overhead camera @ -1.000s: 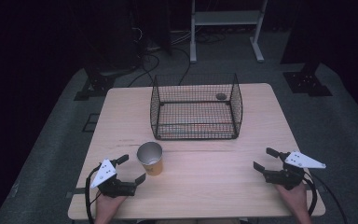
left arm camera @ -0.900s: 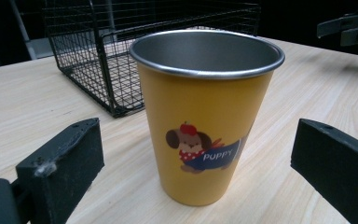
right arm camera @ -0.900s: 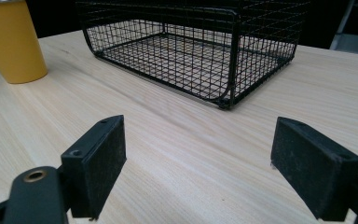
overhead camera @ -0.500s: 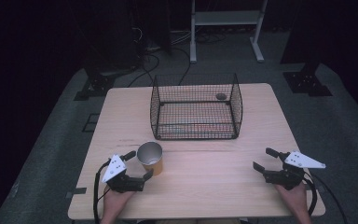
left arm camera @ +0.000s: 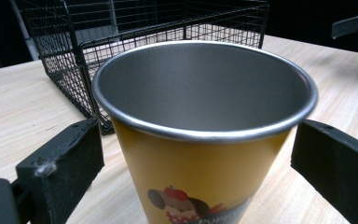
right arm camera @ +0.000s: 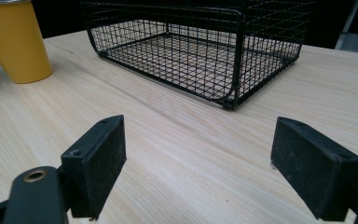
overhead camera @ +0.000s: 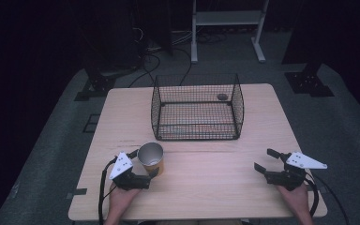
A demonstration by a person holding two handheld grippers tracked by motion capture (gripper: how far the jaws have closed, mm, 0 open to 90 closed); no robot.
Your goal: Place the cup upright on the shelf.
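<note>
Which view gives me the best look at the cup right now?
The left gripper view: the cup stands close up between the open jaws, apart from both. The high view shows it small, before the basket; the right gripper view shows its yellow side.

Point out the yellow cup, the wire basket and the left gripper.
yellow cup (left arm camera: 200, 186): left gripper view, its yellow side wall.
wire basket (overhead camera: 197, 125): high view, its front mesh wall.
left gripper (overhead camera: 144, 164): high view, midway between its fingertips.

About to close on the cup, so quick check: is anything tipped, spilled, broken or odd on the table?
Nothing stands out. The cup stands upright and looks empty, between the open jaws of the left gripper. The wire basket sits squarely on the table. The right gripper is open, apart from both.
</note>
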